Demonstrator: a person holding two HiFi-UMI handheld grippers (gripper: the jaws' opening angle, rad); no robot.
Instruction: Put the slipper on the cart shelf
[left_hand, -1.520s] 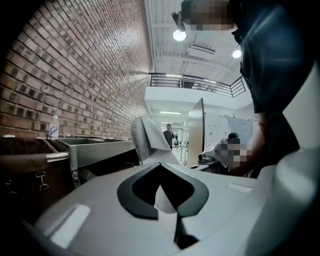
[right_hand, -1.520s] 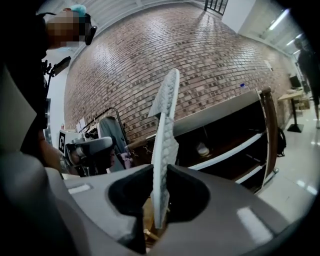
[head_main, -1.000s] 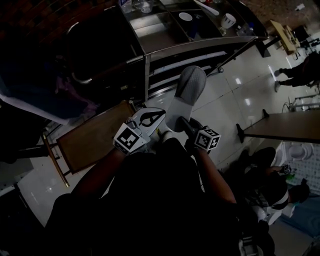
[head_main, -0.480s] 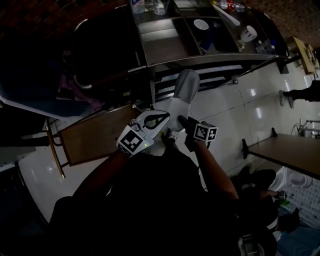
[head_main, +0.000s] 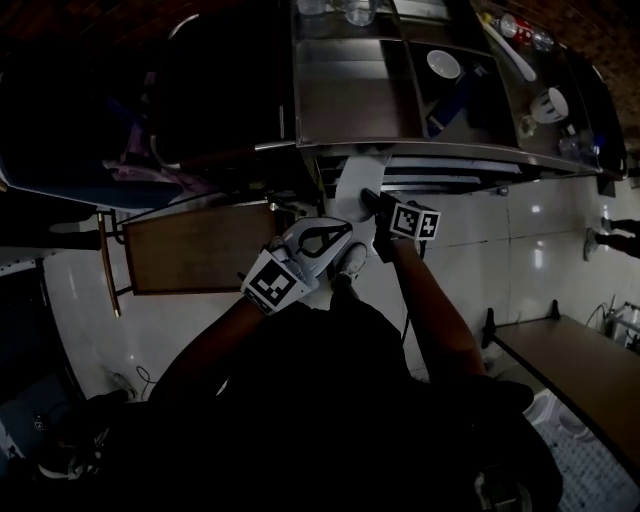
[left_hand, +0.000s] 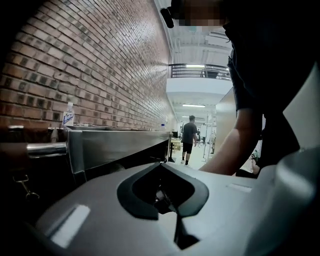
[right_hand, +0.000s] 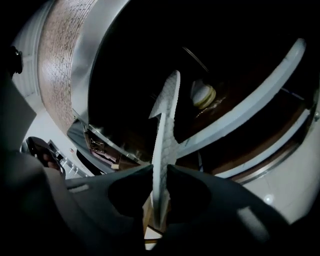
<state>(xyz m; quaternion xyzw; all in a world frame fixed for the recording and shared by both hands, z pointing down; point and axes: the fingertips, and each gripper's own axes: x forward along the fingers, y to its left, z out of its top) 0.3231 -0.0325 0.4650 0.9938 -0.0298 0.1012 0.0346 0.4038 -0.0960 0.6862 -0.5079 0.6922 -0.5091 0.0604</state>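
A pale grey slipper (head_main: 352, 182) is pinched at its heel end by my right gripper (head_main: 370, 203), which is shut on it. Its toe reaches under the rim of the steel cart (head_main: 400, 150) and is hidden there. In the right gripper view the slipper (right_hand: 167, 112) stands edge-on between the jaws of the right gripper (right_hand: 160, 170), pointing into the cart's dark lower shelf (right_hand: 235, 125). My left gripper (head_main: 345, 230) hovers just left of the slipper, shut with nothing in it; in its own view the left gripper (left_hand: 161, 167) faces along the cart's side.
The cart top carries a white bowl (head_main: 443, 63), a cup (head_main: 550, 103) and bottles. A brown wooden board (head_main: 200, 260) lies left of the cart. A table (head_main: 570, 370) stands at lower right. A pale roll (right_hand: 204, 96) sits on the lower shelf. A person (left_hand: 189, 137) walks far off by the brick wall (left_hand: 90, 65).
Both grippers have moved forward toward the cart with the slipper. The slipper's toe, earlier in full view over the floor, now goes under the cart's top edge.
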